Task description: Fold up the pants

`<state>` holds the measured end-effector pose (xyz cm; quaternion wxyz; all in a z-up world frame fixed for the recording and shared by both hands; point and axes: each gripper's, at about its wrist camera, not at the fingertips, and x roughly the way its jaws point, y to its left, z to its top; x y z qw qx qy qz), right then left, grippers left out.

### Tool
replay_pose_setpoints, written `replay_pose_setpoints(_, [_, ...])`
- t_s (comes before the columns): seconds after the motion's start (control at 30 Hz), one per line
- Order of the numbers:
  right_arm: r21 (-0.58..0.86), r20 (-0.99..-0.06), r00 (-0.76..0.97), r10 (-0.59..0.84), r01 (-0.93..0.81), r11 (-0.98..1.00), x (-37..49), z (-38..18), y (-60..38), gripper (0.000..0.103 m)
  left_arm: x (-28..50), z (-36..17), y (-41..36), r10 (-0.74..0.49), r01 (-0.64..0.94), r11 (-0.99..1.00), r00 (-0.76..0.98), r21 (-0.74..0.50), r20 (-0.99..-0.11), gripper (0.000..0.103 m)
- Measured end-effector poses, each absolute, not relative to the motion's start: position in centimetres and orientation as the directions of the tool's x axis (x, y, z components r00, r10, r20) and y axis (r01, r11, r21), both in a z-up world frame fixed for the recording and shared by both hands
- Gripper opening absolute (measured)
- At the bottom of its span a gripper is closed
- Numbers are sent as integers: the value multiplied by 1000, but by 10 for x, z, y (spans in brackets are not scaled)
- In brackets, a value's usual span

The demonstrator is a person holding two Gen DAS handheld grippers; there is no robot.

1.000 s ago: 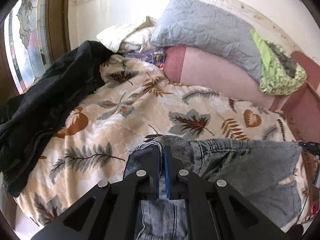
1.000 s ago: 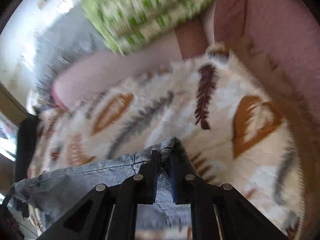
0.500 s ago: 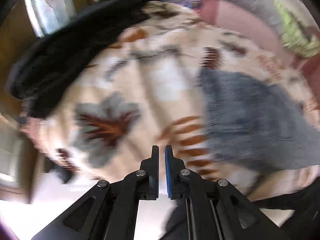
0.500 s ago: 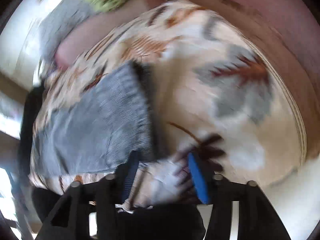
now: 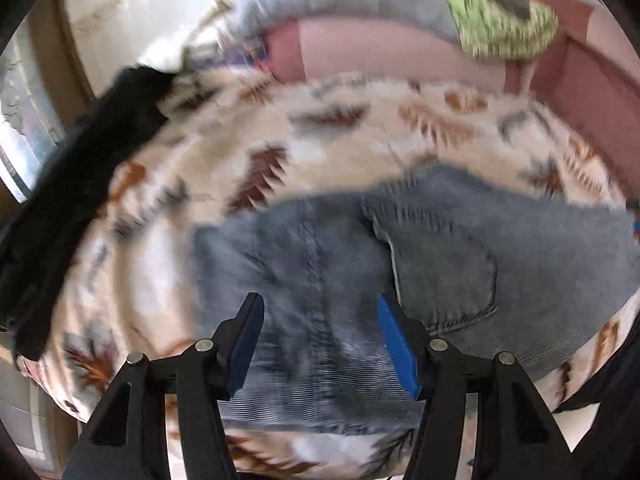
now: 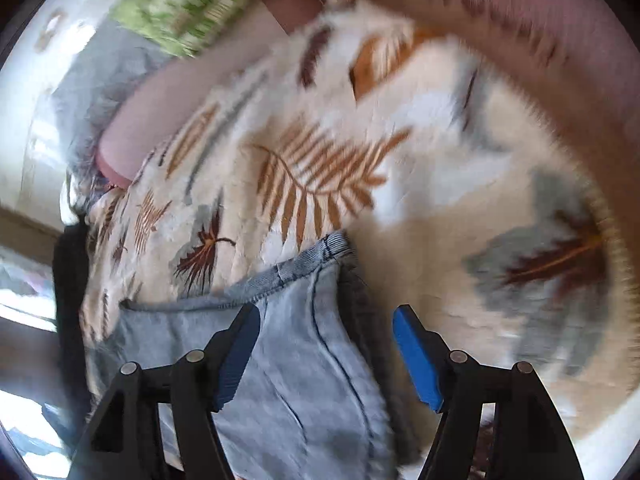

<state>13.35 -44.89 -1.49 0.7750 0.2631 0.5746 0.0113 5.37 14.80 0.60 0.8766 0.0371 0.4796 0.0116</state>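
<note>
1. The pants (image 5: 400, 264) are laid, folded, at the near edge of the leaf-print blanket (image 5: 328, 148).
2. The left gripper (image 5: 318, 324) is held spread wide above them, nothing gripped.
3. The right gripper (image 6: 324, 336) is likewise spread, empty.

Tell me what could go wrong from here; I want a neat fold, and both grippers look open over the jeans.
1. The left gripper hangs open over the jeans where layers overlap; closing there might catch only the top layer.
2. The right gripper straddles the jeans' side edge, so a pinch may also gather the leaf-print blanket.
3. Both views are motion-blurred; quick grabs could land off-target.
</note>
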Motion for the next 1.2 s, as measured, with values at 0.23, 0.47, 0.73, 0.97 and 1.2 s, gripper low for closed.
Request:
replay_pose_setpoints(0.23, [184,-872,477,112,106,977,138,37,-411,13,50,-20,164,-16,-37,998,516,-41,-856,61])
replay_pose_setpoints(0.47, [74,-936,351,1,196,978,126,-26,-434,16,52,-20,156,17,-45,999,526,-9,-850,66])
replay_pose_setpoints(0.73, [318,-822,504,264,22,948,75,59,-392,84,46,6,144,43,-47,999,581,19,-813,66])
replay_pose_setpoints(0.97, [310,-923,282,263,137,941,89,-20,-398,75,56,-27,134,139,-54,990,477,129,-868,82])
replay_pose_setpoints(1.2, [225,-905,366,220,-28,974,89,43,-355,77,41,14,153,115,-165,986,564,25,-818,85])
